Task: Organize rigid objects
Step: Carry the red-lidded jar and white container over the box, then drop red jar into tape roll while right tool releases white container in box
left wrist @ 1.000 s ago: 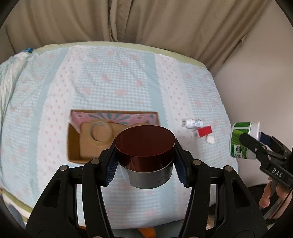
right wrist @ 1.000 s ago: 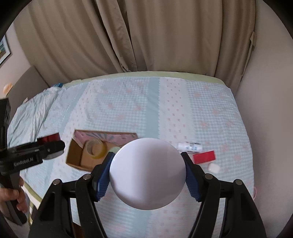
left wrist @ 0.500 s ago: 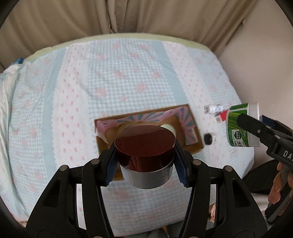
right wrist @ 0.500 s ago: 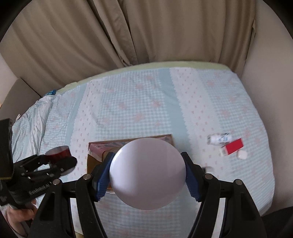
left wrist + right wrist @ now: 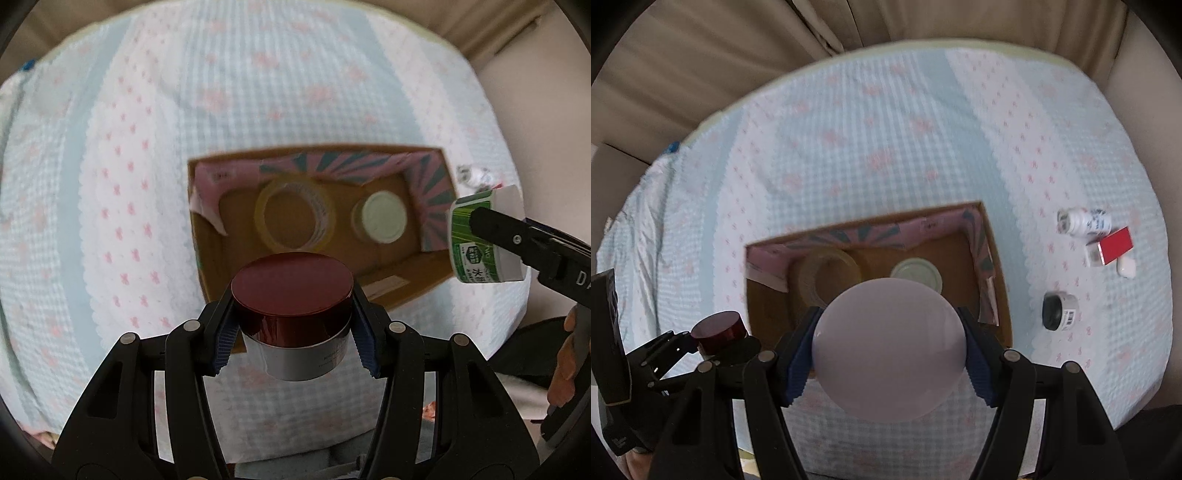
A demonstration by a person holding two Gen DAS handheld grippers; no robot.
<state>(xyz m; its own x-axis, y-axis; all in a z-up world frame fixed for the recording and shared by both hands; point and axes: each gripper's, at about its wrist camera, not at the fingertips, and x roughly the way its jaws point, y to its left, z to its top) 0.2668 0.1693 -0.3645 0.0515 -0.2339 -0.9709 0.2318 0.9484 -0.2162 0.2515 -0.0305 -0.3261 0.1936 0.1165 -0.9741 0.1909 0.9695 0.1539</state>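
Observation:
My left gripper [image 5: 293,328] is shut on a round jar with a dark red lid [image 5: 291,291] and holds it over the near edge of an open cardboard box [image 5: 413,288]. My right gripper [image 5: 888,354] is shut on a green-and-white jar, whose white lid [image 5: 888,350] fills that view; the same jar shows at the right of the left wrist view [image 5: 484,236], beside the box's right wall. In the box lie a roll of clear tape [image 5: 293,214] and a cream-lidded jar [image 5: 382,216].
The box stands on a bed with a blue-and-pink checked cover [image 5: 886,129]. Right of the box lie a small white bottle [image 5: 1084,221], a red-and-white packet [image 5: 1110,245], a small white piece [image 5: 1126,266] and a small black-capped pot [image 5: 1058,310]. Curtains hang behind.
Both grippers have moved forward and tilted down over the box, each still holding its jar. The box now sits closer and more central in both views.

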